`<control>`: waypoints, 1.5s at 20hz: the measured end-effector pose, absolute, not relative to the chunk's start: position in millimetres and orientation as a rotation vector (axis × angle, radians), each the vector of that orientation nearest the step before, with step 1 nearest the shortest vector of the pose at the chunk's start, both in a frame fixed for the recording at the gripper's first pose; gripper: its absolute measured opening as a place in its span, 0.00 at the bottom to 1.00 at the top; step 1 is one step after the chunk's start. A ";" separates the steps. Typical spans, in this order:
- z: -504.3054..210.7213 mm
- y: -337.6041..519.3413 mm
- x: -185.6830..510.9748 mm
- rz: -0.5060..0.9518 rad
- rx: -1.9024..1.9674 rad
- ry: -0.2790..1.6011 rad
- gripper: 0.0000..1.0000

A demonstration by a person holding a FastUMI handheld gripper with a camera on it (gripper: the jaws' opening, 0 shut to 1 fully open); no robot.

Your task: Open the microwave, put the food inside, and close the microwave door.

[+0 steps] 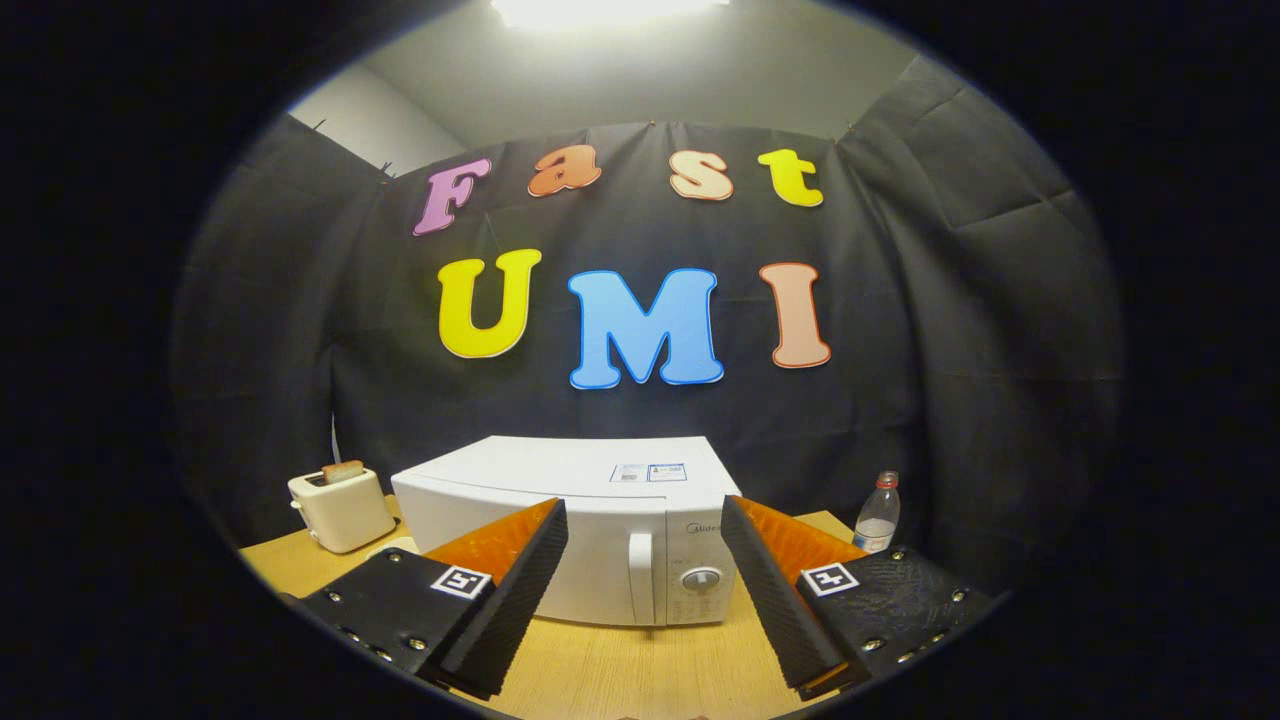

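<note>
2 fingers of the gripper (645, 560) are spread wide with nothing between them, hovering above the table (620, 670) short of the microwave (590, 520). Microwave sits on the table dead ahead, door shut, front facing the gripper. Vertical handle (641, 565) is on the door's right edge, framed in the gap between the fingers; round knob (701, 579) sits just right of it on the control panel. Judging by the build: rigid box, heavy enough to likely stay put, but a hard yank could skid it on the smooth wood. Take the handle, hooking 1 finger behind the bar or pinching across it, and pull in an arc about the left hinge. Handle looks like smooth plastic, so expect some slip. Step 1 of 3, door not yet opened. Food: a slice of toast (342, 471) stands in the toaster (340, 510) left of the microwave, probably the item to load, can't confirm. It would be light, crumbly, so grip gently. Bottle (878, 515) stands to the right, well clear. Writing: a brand mark on the front above the knob, too small to make out; 2 stickers (648, 472) on top, print unreadable.
</note>
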State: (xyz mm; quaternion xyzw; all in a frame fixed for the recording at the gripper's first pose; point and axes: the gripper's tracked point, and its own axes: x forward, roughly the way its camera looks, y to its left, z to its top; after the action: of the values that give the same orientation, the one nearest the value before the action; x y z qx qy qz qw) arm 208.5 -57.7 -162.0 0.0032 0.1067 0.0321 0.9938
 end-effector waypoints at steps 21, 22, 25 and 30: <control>-318.2 -49.7 277.6 0.053 -0.029 0.529 0.68; -321.1 -46.7 278.6 0.063 -0.013 0.541 0.48; -325.1 -49.0 285.8 0.054 0.016 0.549 0.40; -321.2 -45.9 280.7 0.052 -0.015 0.568 0.26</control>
State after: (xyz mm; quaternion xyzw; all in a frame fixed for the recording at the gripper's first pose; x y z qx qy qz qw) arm 280.7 -45.9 -321.2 -0.0074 0.2801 0.0255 0.9596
